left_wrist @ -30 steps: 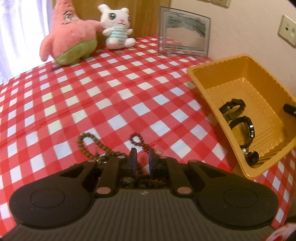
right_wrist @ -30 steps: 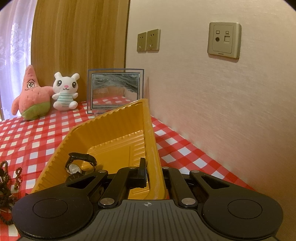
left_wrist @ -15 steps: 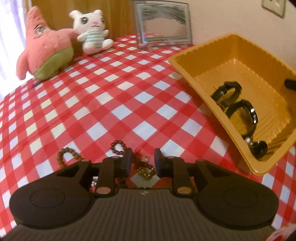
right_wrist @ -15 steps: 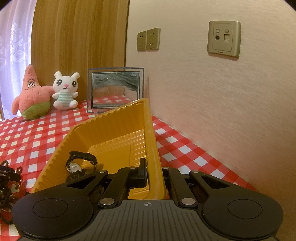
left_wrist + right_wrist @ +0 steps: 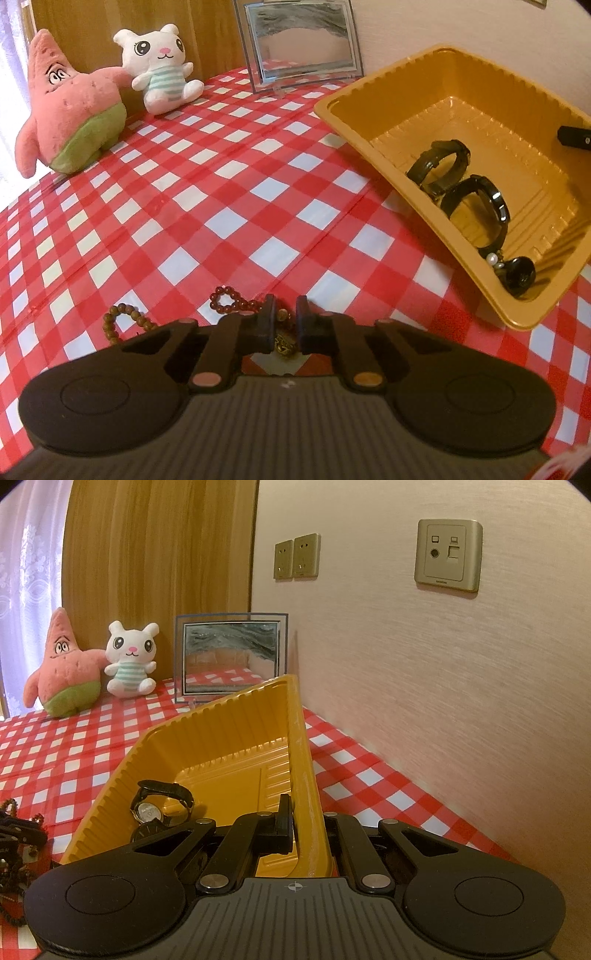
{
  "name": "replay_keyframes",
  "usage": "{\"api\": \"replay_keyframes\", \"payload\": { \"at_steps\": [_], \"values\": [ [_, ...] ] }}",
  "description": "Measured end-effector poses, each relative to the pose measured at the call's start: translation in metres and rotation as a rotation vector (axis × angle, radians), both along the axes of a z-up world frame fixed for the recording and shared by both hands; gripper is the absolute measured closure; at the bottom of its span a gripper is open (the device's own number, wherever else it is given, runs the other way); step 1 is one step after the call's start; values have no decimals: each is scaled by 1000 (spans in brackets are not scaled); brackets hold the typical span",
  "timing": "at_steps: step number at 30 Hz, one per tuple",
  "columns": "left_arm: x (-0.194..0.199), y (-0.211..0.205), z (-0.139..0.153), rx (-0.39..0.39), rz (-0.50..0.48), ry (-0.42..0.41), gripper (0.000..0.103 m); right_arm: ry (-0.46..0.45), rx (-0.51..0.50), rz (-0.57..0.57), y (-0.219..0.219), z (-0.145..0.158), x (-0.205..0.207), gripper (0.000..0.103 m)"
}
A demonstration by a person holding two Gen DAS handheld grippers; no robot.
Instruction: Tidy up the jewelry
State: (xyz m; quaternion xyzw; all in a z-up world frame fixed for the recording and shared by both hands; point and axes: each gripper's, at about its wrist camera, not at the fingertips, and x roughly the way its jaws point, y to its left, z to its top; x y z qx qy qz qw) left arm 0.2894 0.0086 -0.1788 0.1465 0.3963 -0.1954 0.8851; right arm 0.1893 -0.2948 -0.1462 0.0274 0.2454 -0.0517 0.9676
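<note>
My left gripper (image 5: pixel 282 317) is low over the checked cloth, its jaws closed narrowly on a small gold chain piece (image 5: pixel 282 341) with a bead. A dark red bead bracelet (image 5: pixel 227 299) and a brown bead bracelet (image 5: pixel 123 319) lie just left of its fingers. My right gripper (image 5: pixel 304 823) is shut on the near wall of the yellow tray (image 5: pixel 236 731) and holds it tilted. The tray (image 5: pixel 388 74) holds two black watches (image 5: pixel 443 166), a pearl piece and a round black item (image 5: pixel 519 277). One watch (image 5: pixel 159 805) shows in the right wrist view.
A pink star plush (image 5: pixel 70 107), a white bunny plush (image 5: pixel 162 70) and a framed picture (image 5: pixel 301 40) stand at the table's back. The wall with sockets (image 5: pixel 448 555) runs close along the right of the tray. The left gripper's fingers (image 5: pixel 18 830) show at the right view's left edge.
My left gripper opened over the beads, shifted toward the tray, and has now closed on the small gold piece. The right gripper and tilted tray have stayed still.
</note>
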Motion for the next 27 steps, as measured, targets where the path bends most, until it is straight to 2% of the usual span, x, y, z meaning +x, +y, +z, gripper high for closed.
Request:
{"api": "replay_keyframes", "payload": {
  "at_steps": [4, 8, 14, 18, 22, 27],
  "values": [
    [-1, -2, -1, 16, -9, -7, 94, 1, 1, -1, 0, 0, 0, 99],
    [-1, -2, -2, 19, -12, -7, 99, 1, 1, -2, 0, 0, 0, 99],
    [-3, 0, 1, 7, -4, -9, 99, 0, 0, 1, 1, 0, 1, 99],
    [-6, 10, 13, -64, 29, -10, 100, 0, 0, 2, 1, 0, 1, 99],
    [-2, 32, 26, -191, 106, 35, 100, 0, 1, 3, 1, 0, 1, 99],
    [0, 52, 44, -275, 166, 42, 100, 0, 0, 3, 1, 0, 1, 99]
  ]
}}
